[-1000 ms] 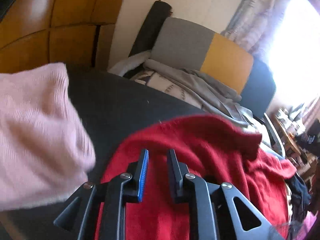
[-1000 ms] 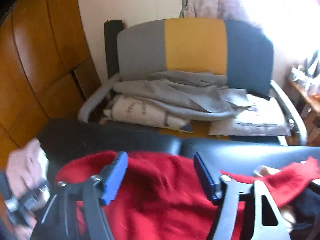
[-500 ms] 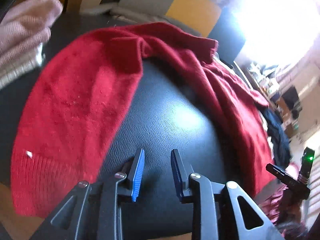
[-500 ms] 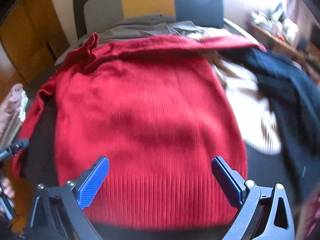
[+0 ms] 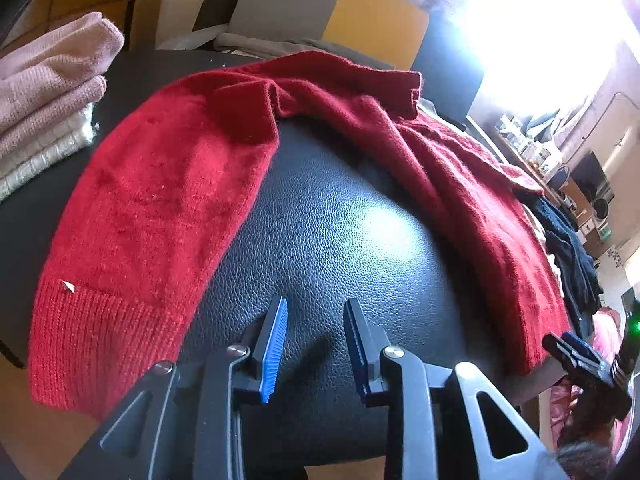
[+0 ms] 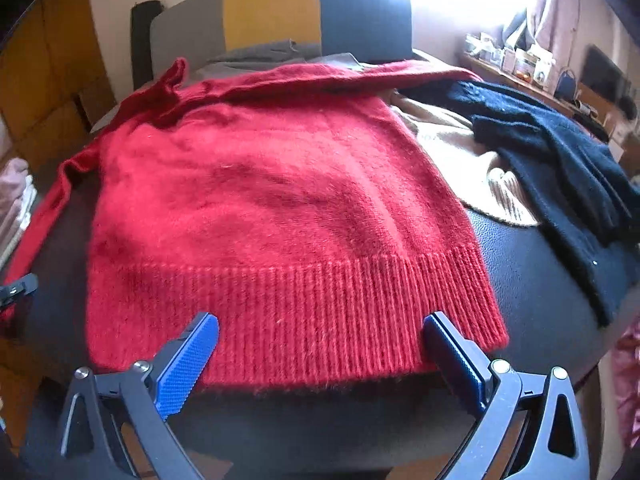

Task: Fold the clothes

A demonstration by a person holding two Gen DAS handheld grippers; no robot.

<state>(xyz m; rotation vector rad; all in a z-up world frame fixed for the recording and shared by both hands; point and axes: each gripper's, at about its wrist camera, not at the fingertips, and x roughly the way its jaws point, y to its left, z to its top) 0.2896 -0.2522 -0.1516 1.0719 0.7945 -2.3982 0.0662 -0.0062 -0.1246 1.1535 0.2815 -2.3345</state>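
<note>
Black leather surface (image 5: 340, 216) bears unlabelled red sweater (image 6: 280, 200).

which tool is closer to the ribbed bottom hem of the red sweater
Right. The right tool hangs open right over the ribbed hem. The left tool, jaws opening and empty, is over bare black leather beside the sleeve.

Red sweater (image 6: 280, 208) between wide jaws
</note>
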